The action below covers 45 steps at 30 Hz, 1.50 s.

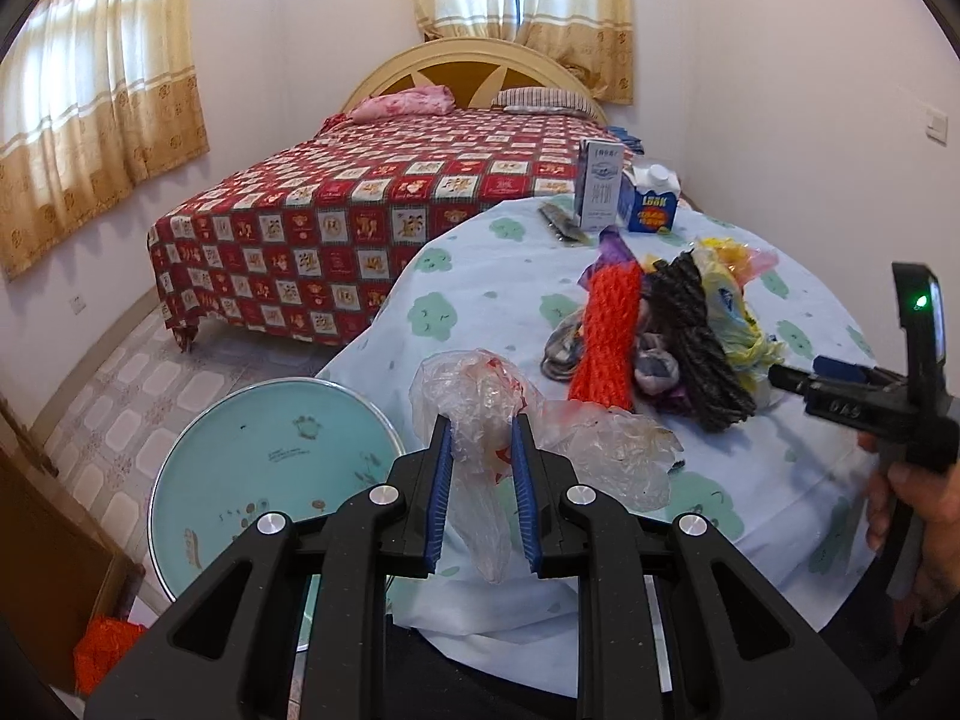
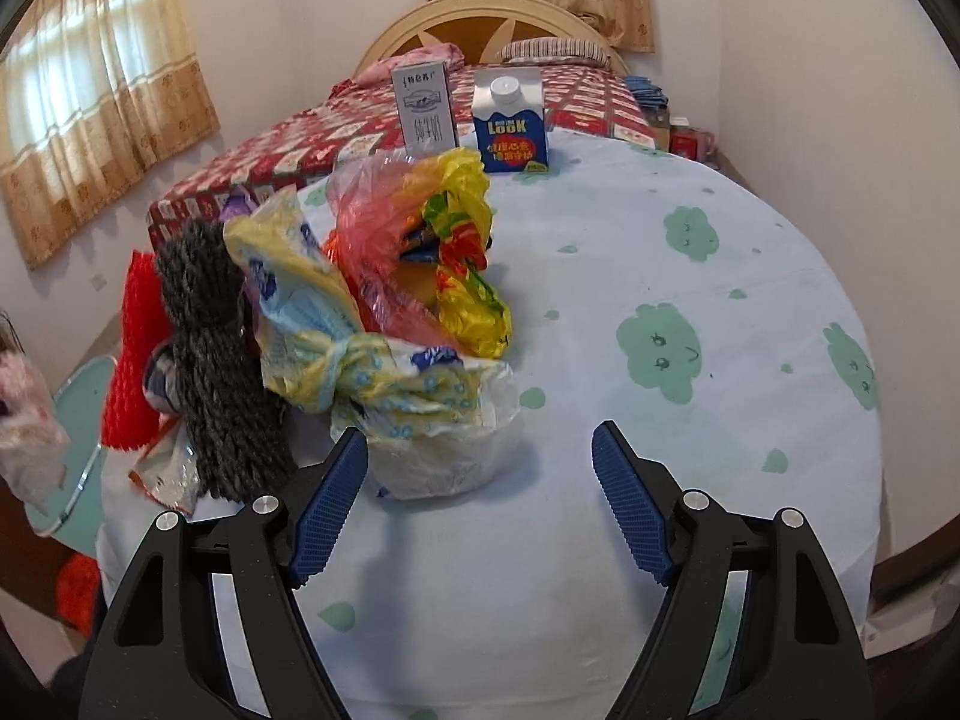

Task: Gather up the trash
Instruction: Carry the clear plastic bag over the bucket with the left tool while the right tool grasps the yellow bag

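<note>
Far back, a big bed (image 1: pixel 336 210) with a red checked cover stands by the wall, under tan curtains (image 1: pixel 90 120). Closer, a round surface (image 2: pixel 690 420) wears a pale blue cloth with green cloud shapes. Just beside its edge, lower down, sits a round teal stool (image 1: pixel 252 468).

On the surface lies a pile of trash. It has a yellow and blue plastic bag (image 2: pixel 360 372), a pink bag (image 2: pixel 372 252) stuffed with a yellow wrapper (image 2: pixel 462 240), a grey woolly piece (image 2: pixel 222 360) and an orange-red knit piece (image 1: pixel 606 336). They all touch each other. Behind the pile stand a tall white milk carton (image 2: pixel 423 111) and a short blue carton (image 2: pixel 511 126) with a white cap, near each other and upright.

The left gripper (image 1: pixel 480 468) holds a crumpled clear plastic bag (image 1: pixel 480 408) with red marks. Its blue jaws are clenched on the bag, which hangs at the near edge of the surface.

The right gripper (image 2: pixel 480 504) hovers over the surface just in front of the pile. Its jaws are spread wide and hold nothing. The left fingertip (image 2: pixel 336 480) is just beside the yellow and blue plastic bag.
</note>
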Tool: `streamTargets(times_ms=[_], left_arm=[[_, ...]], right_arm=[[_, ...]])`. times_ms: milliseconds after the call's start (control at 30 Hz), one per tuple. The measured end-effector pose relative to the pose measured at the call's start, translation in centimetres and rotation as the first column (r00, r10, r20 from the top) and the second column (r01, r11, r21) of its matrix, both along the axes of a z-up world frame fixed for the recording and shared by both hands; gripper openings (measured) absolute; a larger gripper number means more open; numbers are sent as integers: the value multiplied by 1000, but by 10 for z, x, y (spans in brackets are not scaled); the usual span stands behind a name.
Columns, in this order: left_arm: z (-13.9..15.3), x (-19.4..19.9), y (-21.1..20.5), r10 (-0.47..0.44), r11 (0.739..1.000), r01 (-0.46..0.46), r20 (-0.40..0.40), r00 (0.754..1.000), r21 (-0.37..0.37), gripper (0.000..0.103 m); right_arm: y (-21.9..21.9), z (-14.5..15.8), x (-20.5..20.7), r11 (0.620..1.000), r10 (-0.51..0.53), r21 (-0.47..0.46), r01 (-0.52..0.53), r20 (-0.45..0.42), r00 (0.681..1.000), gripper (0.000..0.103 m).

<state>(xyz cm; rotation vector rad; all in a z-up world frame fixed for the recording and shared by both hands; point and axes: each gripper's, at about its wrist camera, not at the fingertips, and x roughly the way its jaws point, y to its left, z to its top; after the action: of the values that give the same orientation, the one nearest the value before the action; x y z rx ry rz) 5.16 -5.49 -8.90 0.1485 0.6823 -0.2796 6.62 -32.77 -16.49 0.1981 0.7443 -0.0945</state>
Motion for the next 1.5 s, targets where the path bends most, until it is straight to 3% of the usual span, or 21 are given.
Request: streamTargets(times_ms=[100, 267, 433, 767, 1033, 1500], left_arm=[[-1, 0, 1, -2, 1000, 2, 0, 1000, 0, 20], [-4, 0, 1, -2, 1000, 2, 1, 1000, 1, 20], [-4, 0, 4, 1, 1000, -1, 5, 1000, -3, 20], [9, -1, 12, 15, 1000, -15, 26, 1000, -22, 20], [26, 5, 36, 86, 996, -84, 61, 994, -37, 20], [41, 18, 73, 179, 983, -175, 74, 981, -61, 20]], right_arm=[[-2, 3, 2, 1000, 20, 21, -20, 2, 1000, 65], [-2, 0, 9, 998, 54, 39, -54, -19, 998, 33], [2, -1, 8, 997, 77, 27, -77, -22, 997, 20], [3, 15, -8, 996, 84, 34, -86, 48, 995, 16], [1, 48, -24, 998, 59, -27, -56, 147, 987, 14], [-5, 72, -32, 998, 47, -39, -40, 216, 975, 13]])
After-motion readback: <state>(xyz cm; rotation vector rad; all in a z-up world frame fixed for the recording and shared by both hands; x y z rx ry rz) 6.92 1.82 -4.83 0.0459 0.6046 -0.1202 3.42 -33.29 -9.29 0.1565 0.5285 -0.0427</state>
